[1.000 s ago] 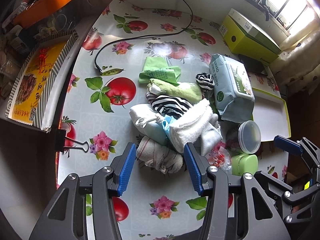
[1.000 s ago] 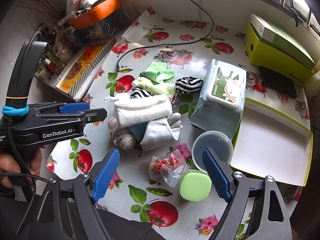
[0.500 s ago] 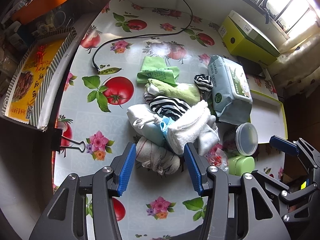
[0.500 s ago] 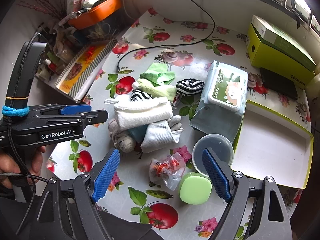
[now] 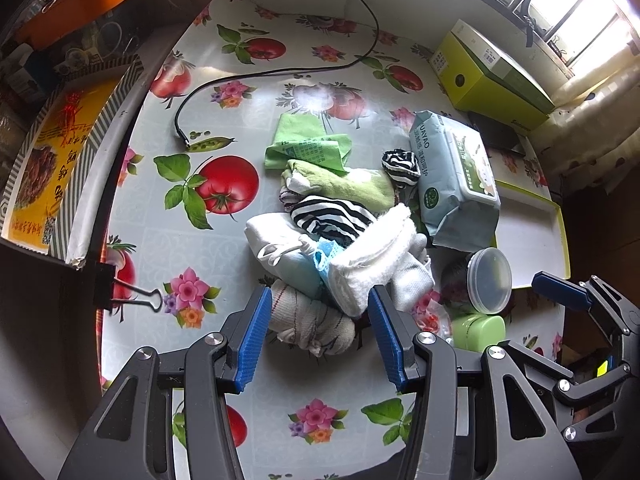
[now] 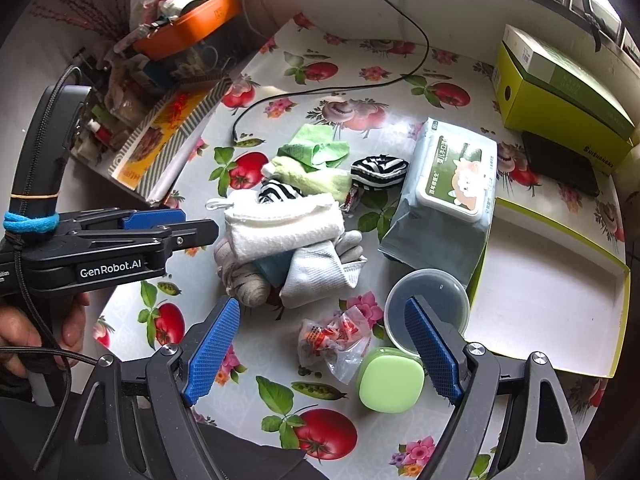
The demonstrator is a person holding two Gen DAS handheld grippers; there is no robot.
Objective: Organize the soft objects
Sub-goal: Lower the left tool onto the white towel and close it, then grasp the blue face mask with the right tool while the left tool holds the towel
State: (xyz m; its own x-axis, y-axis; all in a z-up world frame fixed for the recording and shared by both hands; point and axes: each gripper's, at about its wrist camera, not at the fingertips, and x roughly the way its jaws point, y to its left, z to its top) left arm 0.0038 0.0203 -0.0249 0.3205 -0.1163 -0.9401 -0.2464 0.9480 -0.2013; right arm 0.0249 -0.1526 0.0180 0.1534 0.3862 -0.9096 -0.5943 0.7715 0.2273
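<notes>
Two grippers, both spread wide and grasping nothing, hover over your flowered table [image 5: 224,92]. Your left gripper [image 5: 318,334] frames the near edge of the pile of soft cloths [image 5: 340,236], heaped mid-table beside the wipes pack [image 5: 456,184]. Your right gripper [image 6: 324,354] hangs above a crinkled snack wrapper [image 6: 336,340], a green case [image 6: 390,380] and a round plastic lid [image 6: 428,308] near the open box tray [image 6: 548,288].

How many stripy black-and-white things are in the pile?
2. One striped bundle sits apart beside the wipes pack. The other striped cloth pokes out behind the white towel, below the green cloth. More may be buried underneath.
</notes>
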